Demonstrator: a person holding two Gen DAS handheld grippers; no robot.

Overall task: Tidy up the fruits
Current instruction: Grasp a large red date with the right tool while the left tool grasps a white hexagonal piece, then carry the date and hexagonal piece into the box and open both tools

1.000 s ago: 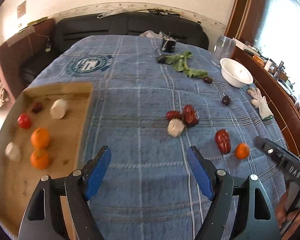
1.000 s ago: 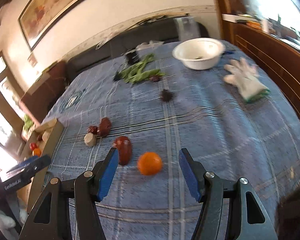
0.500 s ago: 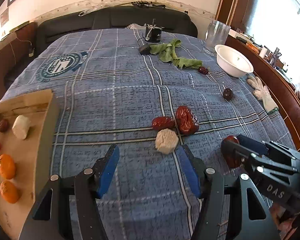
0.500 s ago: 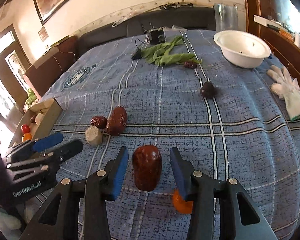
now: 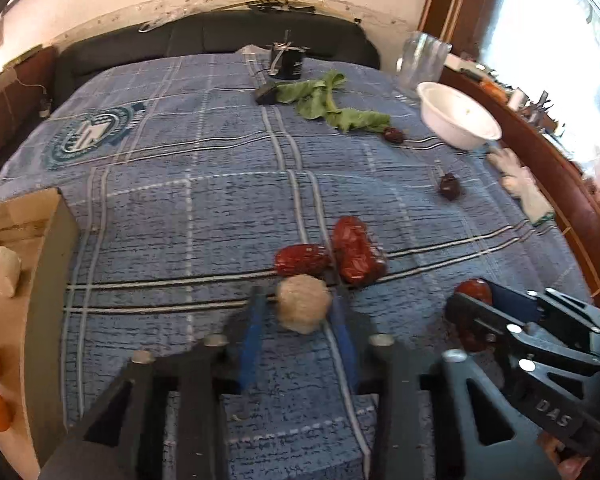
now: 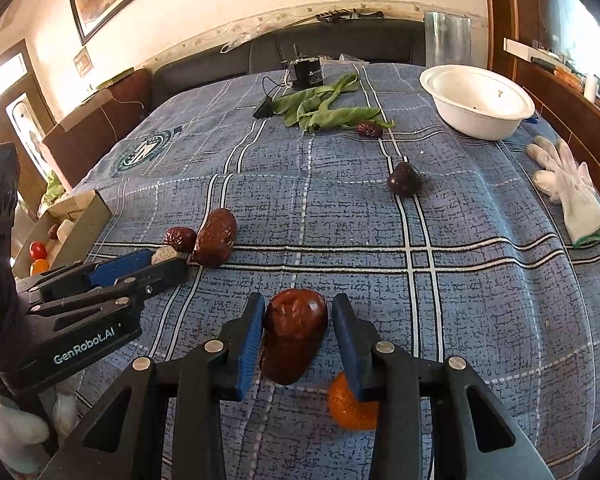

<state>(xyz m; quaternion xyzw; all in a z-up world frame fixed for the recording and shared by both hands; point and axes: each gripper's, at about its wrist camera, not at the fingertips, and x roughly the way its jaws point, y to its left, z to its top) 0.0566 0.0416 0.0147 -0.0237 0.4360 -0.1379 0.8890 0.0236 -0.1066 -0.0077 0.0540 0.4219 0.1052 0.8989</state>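
My left gripper (image 5: pixel 300 296) is shut on a beige, rough lump (image 5: pixel 303 310) lying on the blue checked cloth. Two wrinkled red dates (image 5: pixel 302 259) (image 5: pixel 356 250) lie just beyond it. My right gripper (image 6: pixel 298 300) straddles a large red-brown date (image 6: pixel 292 332) and its jaws are closing. The left pad touches the date and a thin gap shows at the right pad. A small orange (image 6: pixel 350 408) lies under the right finger. A cardboard box (image 5: pixel 48 280) at the left holds oranges, a white piece and a small tomato.
A dark round fruit (image 6: pixel 404 178) and a small date (image 6: pixel 370 129) lie farther back, near green leaves (image 6: pixel 324 110). A white bowl (image 6: pixel 476 104) and a white glove (image 6: pixel 572 196) are at the right. A black device stands at the far edge.
Both grippers came forward and down. The left jaws narrowed from wide onto the beige lump. The right jaws went from around the orange to beside the large date and narrowed.
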